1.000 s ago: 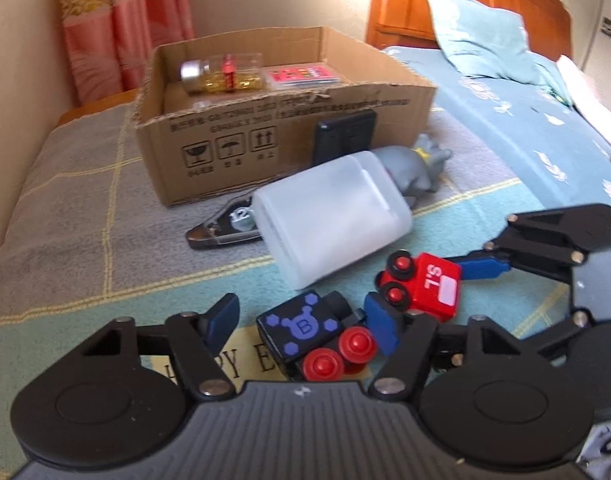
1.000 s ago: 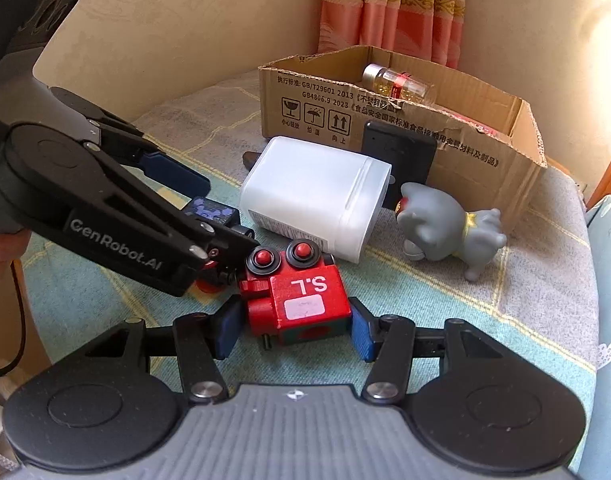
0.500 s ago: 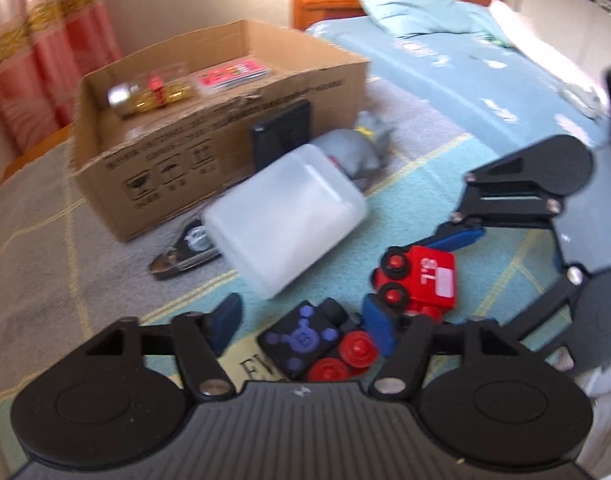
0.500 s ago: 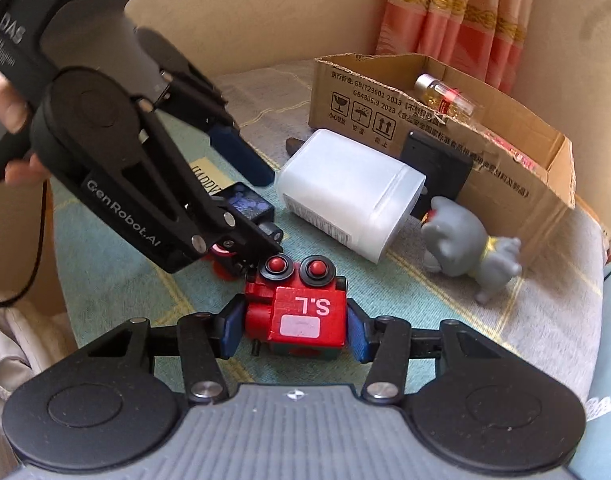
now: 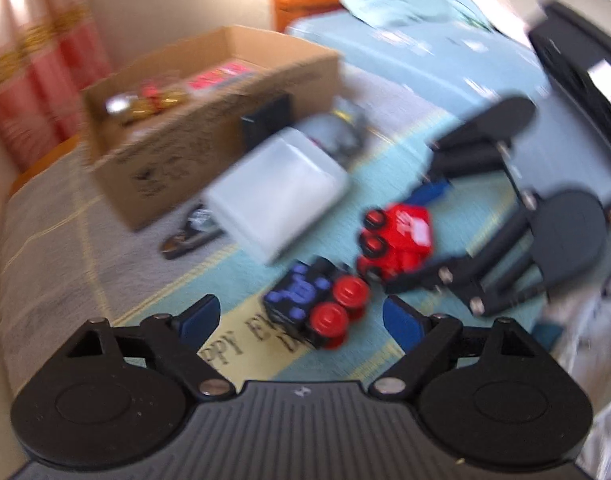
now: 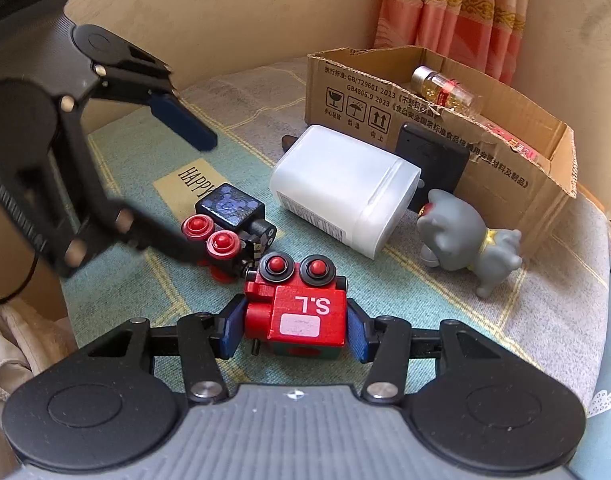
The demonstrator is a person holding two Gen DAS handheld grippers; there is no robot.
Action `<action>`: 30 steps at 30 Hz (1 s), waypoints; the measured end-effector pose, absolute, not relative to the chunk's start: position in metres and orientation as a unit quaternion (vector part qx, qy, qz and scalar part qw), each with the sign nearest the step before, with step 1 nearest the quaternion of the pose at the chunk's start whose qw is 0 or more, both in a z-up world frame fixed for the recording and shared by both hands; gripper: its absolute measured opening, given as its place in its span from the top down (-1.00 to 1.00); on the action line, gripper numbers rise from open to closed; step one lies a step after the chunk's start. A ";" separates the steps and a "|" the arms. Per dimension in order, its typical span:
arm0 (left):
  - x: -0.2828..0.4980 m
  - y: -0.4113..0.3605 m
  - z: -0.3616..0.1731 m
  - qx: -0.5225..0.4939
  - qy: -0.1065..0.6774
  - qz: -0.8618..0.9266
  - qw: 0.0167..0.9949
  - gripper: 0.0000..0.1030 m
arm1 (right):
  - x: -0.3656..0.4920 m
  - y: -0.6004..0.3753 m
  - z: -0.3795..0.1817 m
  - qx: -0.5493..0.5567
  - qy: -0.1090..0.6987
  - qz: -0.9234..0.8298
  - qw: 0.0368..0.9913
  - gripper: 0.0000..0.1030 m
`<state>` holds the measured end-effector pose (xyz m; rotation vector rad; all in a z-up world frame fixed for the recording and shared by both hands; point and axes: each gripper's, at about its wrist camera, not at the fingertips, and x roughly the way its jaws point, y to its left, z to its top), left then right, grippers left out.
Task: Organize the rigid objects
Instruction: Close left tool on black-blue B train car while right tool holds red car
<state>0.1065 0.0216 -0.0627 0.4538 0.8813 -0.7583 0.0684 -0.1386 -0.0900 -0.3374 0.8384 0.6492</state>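
Note:
A red toy car marked "S.L" (image 6: 301,312) rests on the patterned bed cover, and my right gripper (image 6: 291,330) is shut on its sides. Just behind it lies a black toy car with blue markings and red wheels (image 6: 229,216). In the blurred left wrist view this black car (image 5: 313,304) sits between the blue pads of my left gripper (image 5: 301,316). Those jaws are opening and the pads stand clear of it. My right gripper (image 5: 409,236) with the red car (image 5: 401,232) shows to the right there. Whether the two cars still touch I cannot tell.
An open cardboard box (image 6: 425,120) at the back holds a small bottle (image 6: 445,90) and a pink pack. A white plastic container (image 6: 341,188), a grey cat figurine (image 6: 465,232) and a black device (image 6: 429,160) lie before it. A metal clip (image 5: 189,236) lies left of the container.
My left jaws have spread wide off the black car and the left gripper has rolled. My right pads have closed onto the red car.

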 end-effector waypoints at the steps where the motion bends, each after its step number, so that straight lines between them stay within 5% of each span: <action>1: 0.107 0.018 -0.066 0.227 0.415 -0.362 0.803 -0.71 | 0.069 -0.139 -0.090 -0.160 0.399 0.311 0.847 -0.09; 5: 0.115 0.010 -0.068 0.253 0.407 -0.363 0.799 -0.55 | 0.077 -0.142 -0.088 -0.162 0.409 0.329 0.836 -0.13; 12: 0.124 0.001 -0.078 0.283 0.415 -0.385 0.774 -0.58 | 0.088 -0.138 -0.084 -0.193 0.411 0.348 0.820 -0.14; 18: 0.122 0.000 -0.078 0.258 0.417 -0.388 0.780 -0.21 | 0.087 -0.132 -0.078 -0.225 0.402 0.362 0.811 -0.22; 30: 0.120 0.006 -0.079 0.216 0.426 -0.327 0.815 -0.20 | 0.057 -0.131 -0.071 -0.209 0.423 0.390 0.791 -0.30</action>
